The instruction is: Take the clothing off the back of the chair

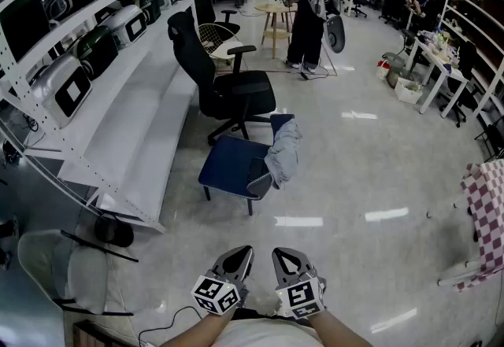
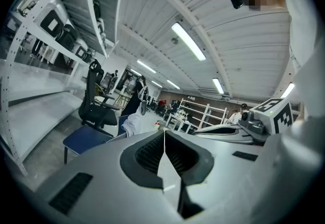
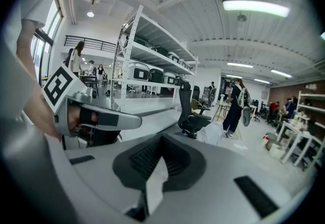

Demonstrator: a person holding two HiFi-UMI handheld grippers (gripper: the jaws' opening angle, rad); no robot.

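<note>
A grey garment (image 1: 285, 150) hangs over the back of a low blue chair (image 1: 228, 164) in the middle of the floor, some way ahead of me. My left gripper (image 1: 240, 252) and right gripper (image 1: 282, 255) sit side by side at the bottom of the head view, both shut and empty, well short of the chair. In the left gripper view the garment (image 2: 133, 122) shows beyond the shut left gripper (image 2: 164, 134), on the blue chair (image 2: 86, 139). The right gripper view shows the garment (image 3: 212, 133) far past the shut right gripper (image 3: 161, 139).
A black office chair (image 1: 224, 86) stands just behind the blue one. White shelving (image 1: 102, 62) with several cases runs along the left. A checked cloth (image 1: 488, 212) hangs on a rack at the right. People stand at a small table (image 1: 276, 19) farther back.
</note>
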